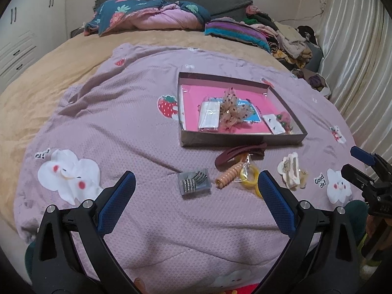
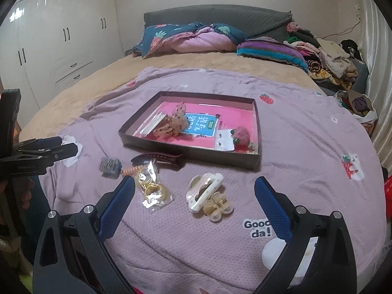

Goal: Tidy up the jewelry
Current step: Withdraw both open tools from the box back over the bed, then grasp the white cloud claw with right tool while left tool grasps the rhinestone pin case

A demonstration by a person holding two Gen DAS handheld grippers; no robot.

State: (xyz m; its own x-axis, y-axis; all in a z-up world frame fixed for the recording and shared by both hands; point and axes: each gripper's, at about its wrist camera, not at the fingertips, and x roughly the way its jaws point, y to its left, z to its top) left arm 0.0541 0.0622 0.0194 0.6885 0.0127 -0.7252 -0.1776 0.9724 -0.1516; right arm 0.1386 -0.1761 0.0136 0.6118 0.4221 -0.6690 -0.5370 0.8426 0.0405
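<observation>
Hair clips, ties loose on lilac waffle-weave blanket (image 1: 137,127) over bed, just in front of shallow box (image 1: 241,140): maroon clip (image 1: 235,155), cream claw clip (image 2: 205,191), bagged yellow rings (image 2: 153,189), grey clip pack (image 1: 194,183). Wardrobe (image 2: 61,36) behind. Left gripper (image 1: 196,183) spread wide, empty, above blanket. Right gripper (image 2: 194,189) likewise spread, empty. Blue textured pads (image 2: 117,205).
</observation>
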